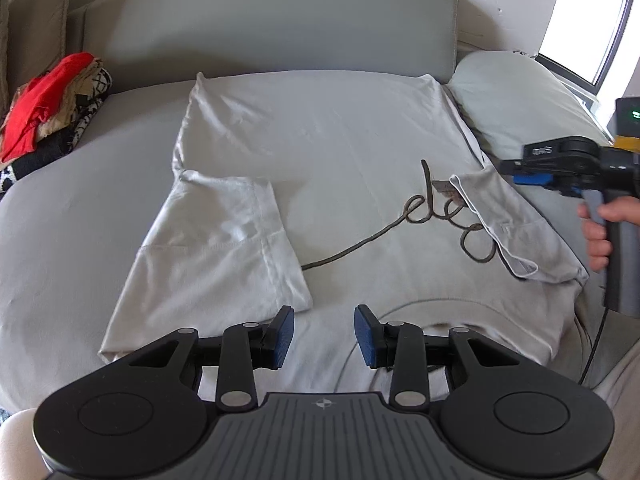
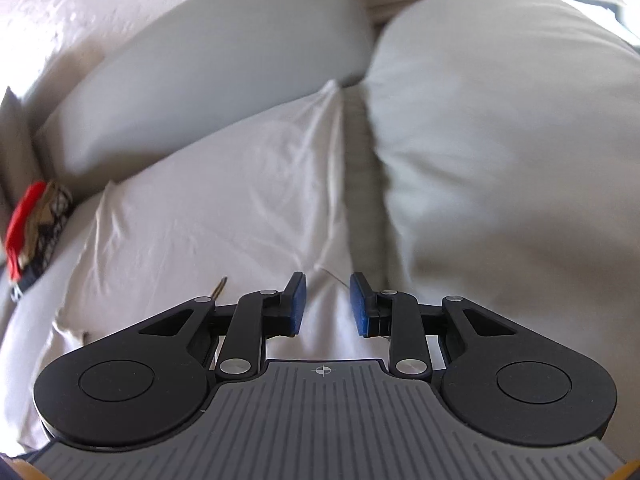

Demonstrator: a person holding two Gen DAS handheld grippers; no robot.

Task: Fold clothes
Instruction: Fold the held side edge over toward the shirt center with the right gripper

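Note:
A pale grey T-shirt (image 1: 320, 152) lies flat on the bed with a dark script print (image 1: 424, 216) on it. Its left sleeve (image 1: 224, 240) and right sleeve (image 1: 516, 224) are both folded inward onto the body. My left gripper (image 1: 324, 336) hovers open over the near collar end, with nothing between its blue pads. My right gripper (image 1: 516, 172) is at the right edge beside the folded right sleeve, held by a hand (image 1: 600, 236). In the right wrist view the right gripper (image 2: 326, 304) stands open above the shirt's right edge (image 2: 224, 208), gripping nothing.
A grey pillow (image 1: 520, 100) lies right of the shirt and fills the right wrist view (image 2: 500, 140). A pile of clothes with a red piece on top (image 1: 52, 108) sits at the far left. A padded headboard (image 1: 280, 28) runs along the back. A window is at the far right.

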